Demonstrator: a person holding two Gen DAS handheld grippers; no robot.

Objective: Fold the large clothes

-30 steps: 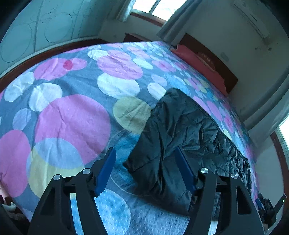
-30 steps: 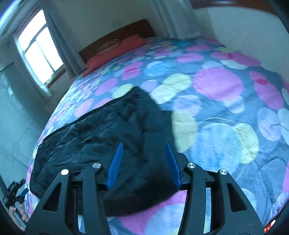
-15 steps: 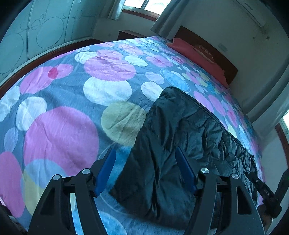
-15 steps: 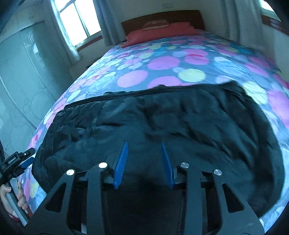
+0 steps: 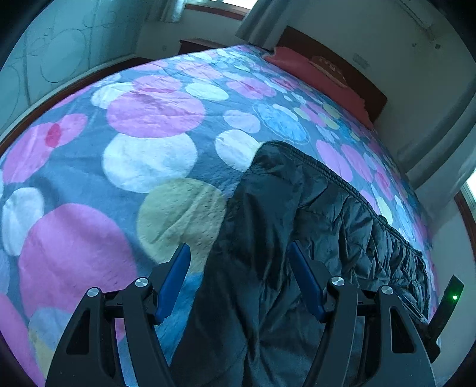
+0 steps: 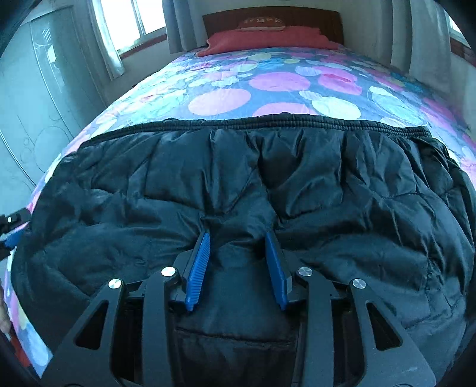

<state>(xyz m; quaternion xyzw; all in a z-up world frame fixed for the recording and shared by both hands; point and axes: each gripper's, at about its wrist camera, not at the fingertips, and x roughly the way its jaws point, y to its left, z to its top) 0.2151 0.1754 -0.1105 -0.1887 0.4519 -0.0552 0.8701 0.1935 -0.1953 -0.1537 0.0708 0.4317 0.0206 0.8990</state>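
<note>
A large black quilted jacket (image 6: 297,178) lies spread across the near end of the bed, its ribbed hem along the far side. My right gripper (image 6: 238,235) is open, its blue fingers (image 6: 200,262) pressed into the jacket's middle with a bunch of fabric between them. In the left wrist view the jacket (image 5: 297,223) runs off to the right. My left gripper (image 5: 238,250) is open, low over the jacket's left end, with the fabric edge between its blue fingers (image 5: 175,277).
The bed has a blue cover with pink, white and yellow circles (image 5: 148,113). A red pillow (image 6: 267,38) and dark headboard (image 6: 273,18) lie at the far end. Windows and curtains (image 6: 110,44) line the walls. The other gripper shows at the edges (image 5: 446,300).
Both grippers have moved down and in toward the jacket. The right one swung from the jacket's end to its middle and now presses into the fabric. The left one came over the left edge.
</note>
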